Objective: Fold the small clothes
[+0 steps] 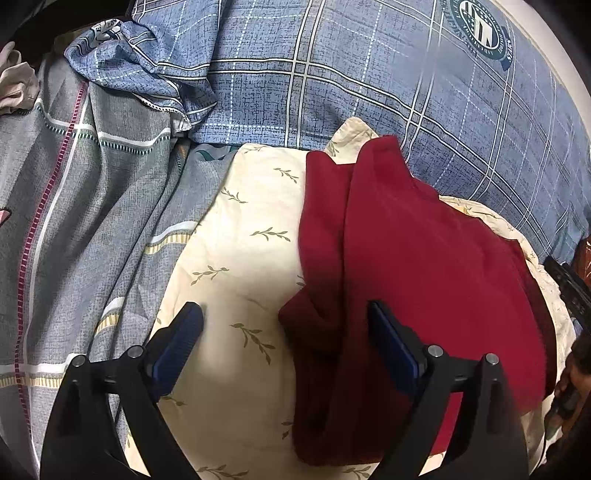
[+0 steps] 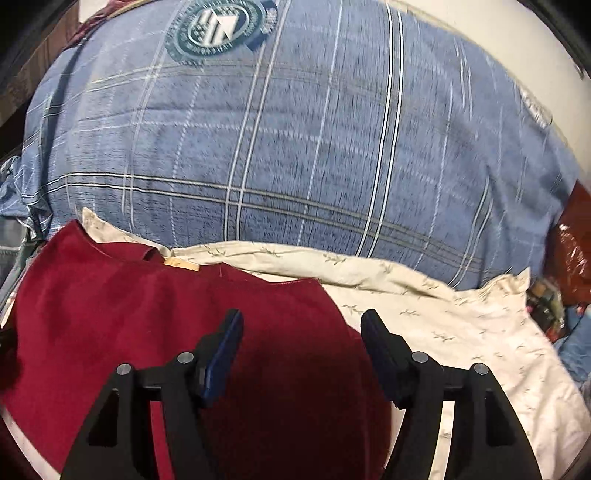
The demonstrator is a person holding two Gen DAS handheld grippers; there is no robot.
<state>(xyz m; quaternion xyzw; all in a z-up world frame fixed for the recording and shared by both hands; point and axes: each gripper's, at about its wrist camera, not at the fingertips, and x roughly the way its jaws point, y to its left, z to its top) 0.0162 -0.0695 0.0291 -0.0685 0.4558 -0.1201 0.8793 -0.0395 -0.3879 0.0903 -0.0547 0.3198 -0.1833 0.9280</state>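
A dark red garment lies partly folded on a cream pillow with a leaf print. In the left wrist view my left gripper is open and empty, its jaws straddling the garment's left folded edge just above the cloth. In the right wrist view the same red garment shows a tan neck label. My right gripper is open and empty above the garment's right edge, over the cream pillow.
A large blue plaid pillow with a round green emblem lies behind the cream one. Grey-blue striped bedding lies crumpled at the left. A red plastic bag and clutter sit at the right edge.
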